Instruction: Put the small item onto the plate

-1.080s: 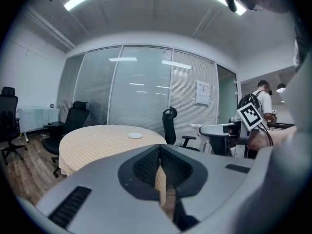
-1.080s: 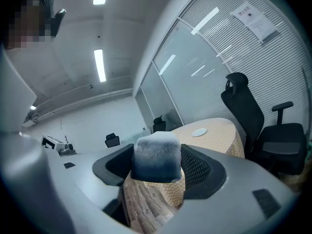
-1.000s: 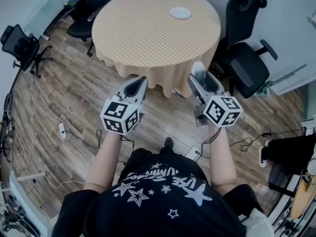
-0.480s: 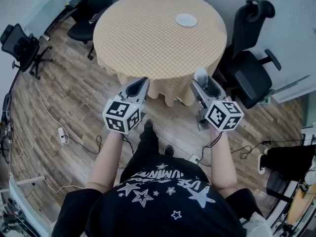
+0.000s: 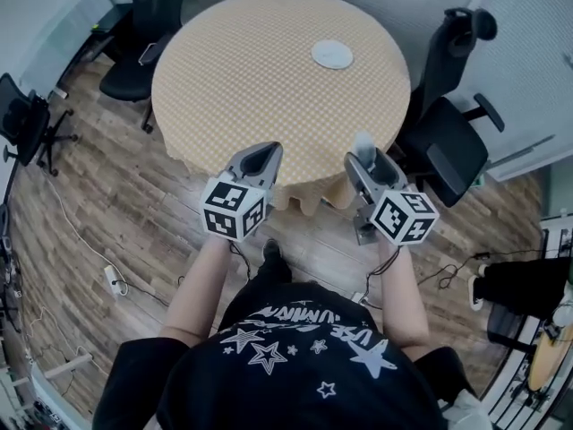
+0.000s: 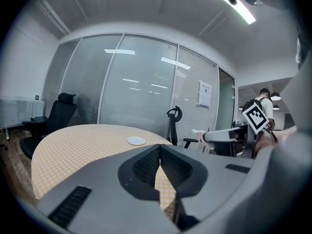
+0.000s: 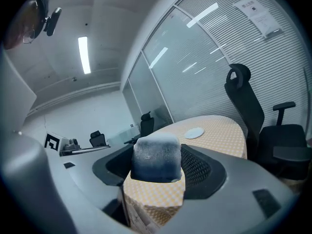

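Note:
A small white plate point(image 5: 332, 55) lies on the far right part of a round table with a yellow checked cloth point(image 5: 260, 70); the plate point(image 6: 136, 141) also shows in the left gripper view, and the plate point(image 7: 194, 132) in the right gripper view. My right gripper point(image 5: 363, 147) is shut on a small pale block point(image 7: 157, 158), held in the air over the table's near edge. My left gripper point(image 5: 267, 155) is shut with nothing in it, its jaw tips meeting, also at the near edge.
Black office chairs stand around the table: one at the right point(image 5: 452, 124), two at the back left point(image 5: 134, 43). Cables and a power strip point(image 5: 114, 279) lie on the wooden floor. Glass walls with blinds point(image 6: 141, 82) close off the room behind.
The person has stepped closer to the table; both grippers now reach its near edge. Their jaws have not changed.

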`<state>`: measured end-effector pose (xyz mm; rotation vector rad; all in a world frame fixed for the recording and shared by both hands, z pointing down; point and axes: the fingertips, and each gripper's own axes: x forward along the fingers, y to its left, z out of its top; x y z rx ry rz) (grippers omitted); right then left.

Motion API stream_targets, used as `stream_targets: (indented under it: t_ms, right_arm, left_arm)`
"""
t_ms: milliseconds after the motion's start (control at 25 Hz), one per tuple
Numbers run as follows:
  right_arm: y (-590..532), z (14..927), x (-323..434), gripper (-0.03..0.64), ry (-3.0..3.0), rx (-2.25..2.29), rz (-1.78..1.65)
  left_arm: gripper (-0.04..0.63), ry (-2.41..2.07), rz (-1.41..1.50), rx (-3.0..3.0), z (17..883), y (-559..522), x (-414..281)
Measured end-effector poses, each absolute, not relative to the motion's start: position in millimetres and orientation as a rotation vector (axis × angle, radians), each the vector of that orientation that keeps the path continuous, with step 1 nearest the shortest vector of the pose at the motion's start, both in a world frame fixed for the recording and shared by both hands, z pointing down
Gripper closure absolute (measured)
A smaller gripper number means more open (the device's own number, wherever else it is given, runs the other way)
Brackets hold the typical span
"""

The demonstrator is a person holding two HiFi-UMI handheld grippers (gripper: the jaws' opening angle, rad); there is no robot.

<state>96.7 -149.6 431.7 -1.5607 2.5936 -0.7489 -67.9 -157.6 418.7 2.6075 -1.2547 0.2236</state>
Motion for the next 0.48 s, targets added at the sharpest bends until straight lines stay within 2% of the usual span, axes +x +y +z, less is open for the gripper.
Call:
stream_targets:
  t_ms: [480]
  right_arm:
    - [-222.2,430.9,76.3,0.307,2.445,-1.767,-0.745]
  left_arm:
    - [0.588,-1.118,0.208,2.638,423.9,-245.6,-102.8]
